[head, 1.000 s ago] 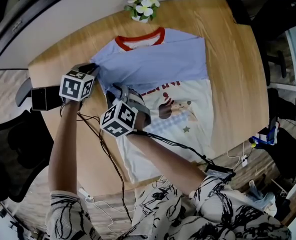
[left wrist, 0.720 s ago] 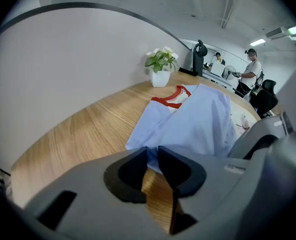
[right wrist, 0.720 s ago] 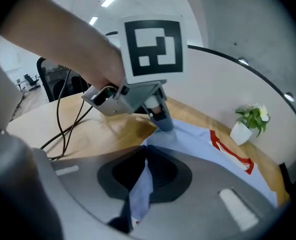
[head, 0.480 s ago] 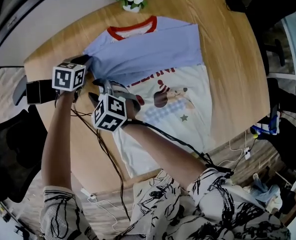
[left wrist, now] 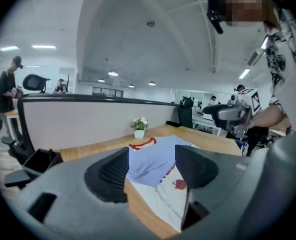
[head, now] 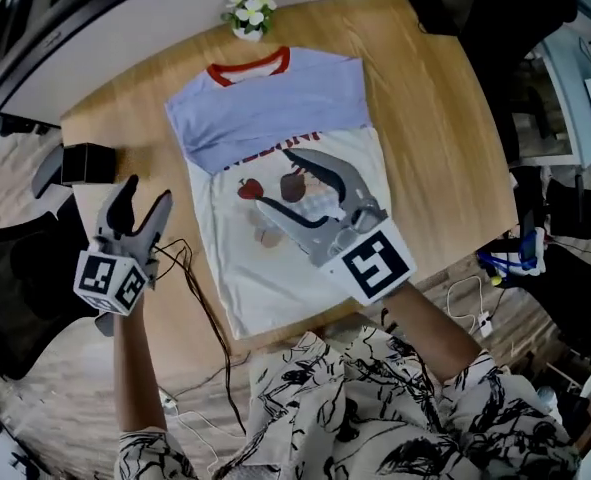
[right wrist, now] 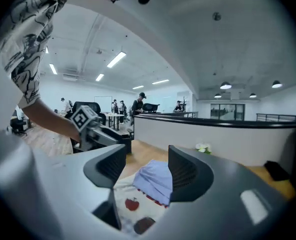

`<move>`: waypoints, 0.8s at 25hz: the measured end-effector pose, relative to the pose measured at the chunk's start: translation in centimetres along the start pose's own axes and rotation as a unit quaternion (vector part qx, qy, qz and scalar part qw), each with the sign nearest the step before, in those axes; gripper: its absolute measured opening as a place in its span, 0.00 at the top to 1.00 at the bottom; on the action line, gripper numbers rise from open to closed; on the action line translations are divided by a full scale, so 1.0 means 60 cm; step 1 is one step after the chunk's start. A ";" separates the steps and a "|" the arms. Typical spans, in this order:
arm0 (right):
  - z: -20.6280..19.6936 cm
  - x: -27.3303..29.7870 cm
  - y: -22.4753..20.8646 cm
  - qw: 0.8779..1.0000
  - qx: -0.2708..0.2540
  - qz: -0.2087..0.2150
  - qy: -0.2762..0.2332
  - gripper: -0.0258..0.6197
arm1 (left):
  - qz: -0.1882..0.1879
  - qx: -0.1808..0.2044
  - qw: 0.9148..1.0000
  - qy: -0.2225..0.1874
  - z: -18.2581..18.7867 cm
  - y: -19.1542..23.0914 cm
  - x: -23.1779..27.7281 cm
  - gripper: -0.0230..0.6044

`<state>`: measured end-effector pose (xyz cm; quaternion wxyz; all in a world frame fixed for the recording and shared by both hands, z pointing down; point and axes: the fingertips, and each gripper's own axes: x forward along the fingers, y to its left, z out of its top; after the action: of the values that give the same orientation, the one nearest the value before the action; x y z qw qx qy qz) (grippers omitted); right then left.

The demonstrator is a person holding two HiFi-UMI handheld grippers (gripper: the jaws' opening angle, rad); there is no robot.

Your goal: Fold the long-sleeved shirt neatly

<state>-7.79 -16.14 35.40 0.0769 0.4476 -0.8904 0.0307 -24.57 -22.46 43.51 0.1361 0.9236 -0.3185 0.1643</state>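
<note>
The shirt [head: 271,108] lies flat on the wooden table [head: 435,148], red collar at the far side. Its light-blue sleeves are folded across the chest, and the white printed body [head: 240,268] reaches toward me. My left gripper [head: 143,194] hovers left of the shirt, over bare wood. My right gripper [head: 280,180] hangs above the print. The jaws of both have just been opening, and they stand open with nothing between them. The left gripper view shows the shirt [left wrist: 150,159] beyond its jaws. The right gripper view shows the shirt [right wrist: 154,180] below, and the left gripper [right wrist: 91,125] beyond.
A small pot of white flowers [head: 248,13] stands at the table's far edge. A black box [head: 87,163] sits at the left edge and a dark object [head: 430,10] at the far right corner. Cables [head: 207,313] trail over the near edge. A black chair [head: 15,288] stands at the left.
Both grippers have let go of the shirt's left side, opened, risen and drawn back toward me: the left one out to the left, the right one over the print.
</note>
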 end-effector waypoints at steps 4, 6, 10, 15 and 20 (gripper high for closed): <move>-0.017 -0.176 -0.065 0.997 0.011 -0.074 0.027 0.53 | 0.044 0.009 0.999 -0.015 -0.020 -0.105 -0.113 0.48; -0.038 -0.257 -0.079 0.995 -0.009 -0.081 0.049 0.53 | 0.060 -0.010 0.998 -0.014 -0.047 -0.155 -0.157 0.47; -0.086 -0.383 -0.088 0.992 -0.011 -0.103 0.077 0.53 | 0.094 -0.043 0.995 0.010 -0.119 -0.228 -0.232 0.47; -0.147 -0.498 -0.060 0.990 0.006 -0.109 0.093 0.53 | 0.128 -0.051 0.990 0.034 -0.179 -0.310 -0.305 0.46; -0.224 -0.572 -0.023 0.985 0.001 -0.101 0.139 0.53 | 0.142 -0.049 0.987 0.050 -0.213 -0.383 -0.347 0.46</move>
<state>14.95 11.92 43.01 0.2024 0.5264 -0.8213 0.0861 -28.23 10.89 43.64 0.1722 0.8518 -0.4468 0.2123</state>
